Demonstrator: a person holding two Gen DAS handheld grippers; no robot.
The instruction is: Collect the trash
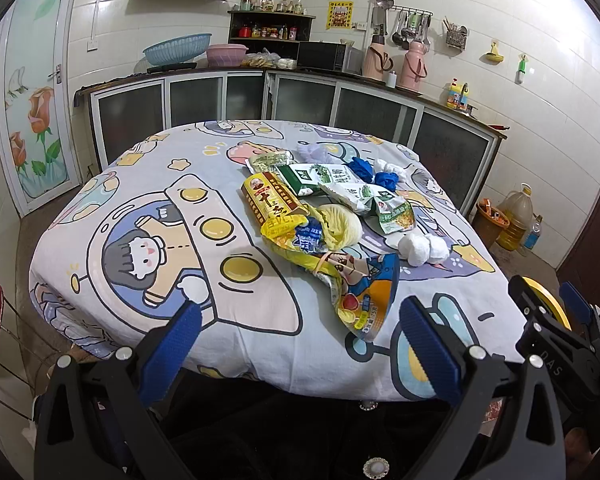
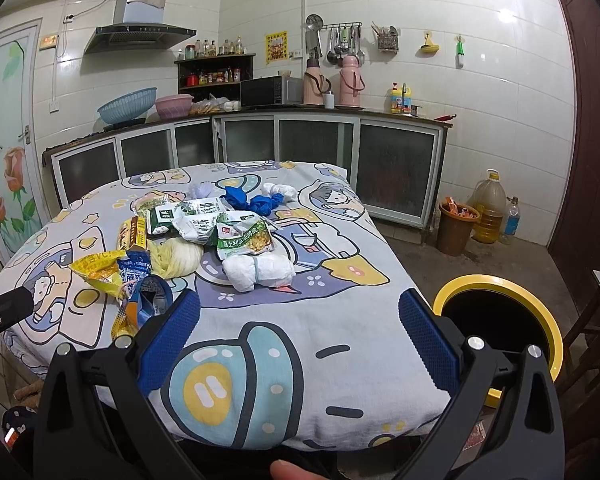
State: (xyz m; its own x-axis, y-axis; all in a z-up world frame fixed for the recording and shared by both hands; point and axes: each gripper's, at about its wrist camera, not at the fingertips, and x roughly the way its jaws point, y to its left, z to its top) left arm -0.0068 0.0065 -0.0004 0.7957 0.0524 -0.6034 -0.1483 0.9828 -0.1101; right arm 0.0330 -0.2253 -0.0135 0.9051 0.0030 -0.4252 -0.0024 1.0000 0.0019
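I held both the left gripper [image 1: 300,336] and right gripper [image 2: 300,332] spread wide, empty, short of the wrapper pile [image 1: 324,208] on the table [image 1: 140,184], the yellow-rimmed bin [image 2: 532,292] beside it.

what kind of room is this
Most likely a home kitchen: a range hood on the tiled wall, a microwave on the counter, and ladles hanging from a utensil rack. A table with a cartoon-print cloth holds the trash.
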